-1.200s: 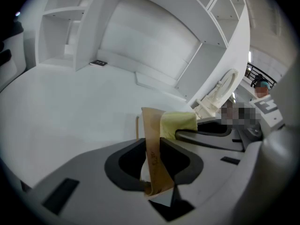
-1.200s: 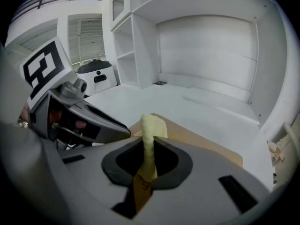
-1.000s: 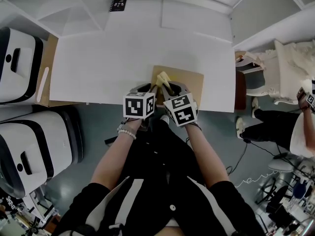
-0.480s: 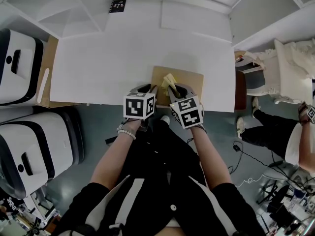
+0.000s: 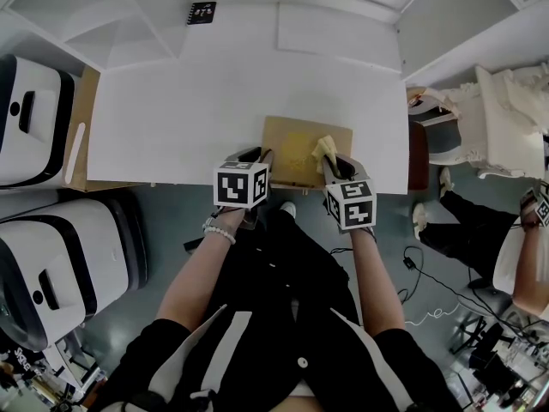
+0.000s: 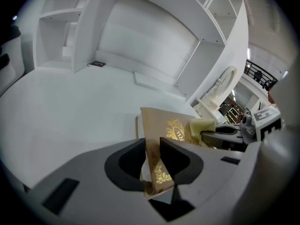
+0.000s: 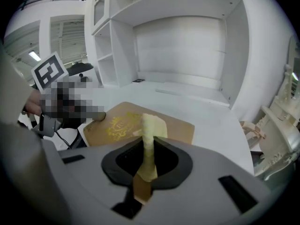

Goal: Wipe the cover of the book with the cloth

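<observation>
Here's the book (image 5: 296, 148), tan cover with a gold emblem, lying at the near edge of the white table (image 5: 171, 118), toward the table's right corner. The left gripper (image 5: 257, 156) is on it: in the left gripper view its dark jaws are pinched onto the book's near left corner, with the gold print showing right between them. Firm clamp there, no gap on either side of the cover.

Over to the right gripper (image 5: 333, 163), and its jaws are closed on the pale yellow cloth (image 5: 324, 148), which stands up out of them in a folded strip. The free end of the cloth drapes down onto the cover at the book's right side, just past the emblem.

The two grippers sit side by side at the near edge, left on the book's left corner, right by its right edge. Far back, near the table's far left corner, lies a small black card (image 5: 202, 11).
</observation>
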A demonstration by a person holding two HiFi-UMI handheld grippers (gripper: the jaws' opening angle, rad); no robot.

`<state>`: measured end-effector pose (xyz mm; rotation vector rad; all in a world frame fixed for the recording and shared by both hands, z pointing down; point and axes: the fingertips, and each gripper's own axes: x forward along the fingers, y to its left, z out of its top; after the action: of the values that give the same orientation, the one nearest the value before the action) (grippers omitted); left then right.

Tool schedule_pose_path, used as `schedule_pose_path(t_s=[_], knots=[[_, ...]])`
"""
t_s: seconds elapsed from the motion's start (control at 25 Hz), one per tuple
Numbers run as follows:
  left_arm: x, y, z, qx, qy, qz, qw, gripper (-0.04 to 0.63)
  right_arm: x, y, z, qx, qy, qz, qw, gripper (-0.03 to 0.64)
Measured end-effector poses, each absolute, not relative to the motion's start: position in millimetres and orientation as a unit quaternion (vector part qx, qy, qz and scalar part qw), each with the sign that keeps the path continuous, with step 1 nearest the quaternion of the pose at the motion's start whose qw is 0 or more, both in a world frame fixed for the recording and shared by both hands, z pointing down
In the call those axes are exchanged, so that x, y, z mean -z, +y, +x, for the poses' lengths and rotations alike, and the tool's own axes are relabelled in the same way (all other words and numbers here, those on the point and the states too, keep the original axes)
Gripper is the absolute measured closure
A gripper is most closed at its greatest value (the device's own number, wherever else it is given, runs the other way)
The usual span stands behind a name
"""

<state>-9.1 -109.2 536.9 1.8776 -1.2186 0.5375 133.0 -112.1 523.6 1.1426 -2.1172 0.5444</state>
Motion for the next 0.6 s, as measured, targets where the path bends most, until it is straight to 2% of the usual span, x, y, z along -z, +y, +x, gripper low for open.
schedule_pose_path(t_s=[0.6], knots=[[-536.8, -109.5, -6.9, -0.214, -0.482, 0.744, 0.409, 0.499, -525.0, -97.8, 191.0, -0.230, -0.772, 0.492, 0.332, 0.580]])
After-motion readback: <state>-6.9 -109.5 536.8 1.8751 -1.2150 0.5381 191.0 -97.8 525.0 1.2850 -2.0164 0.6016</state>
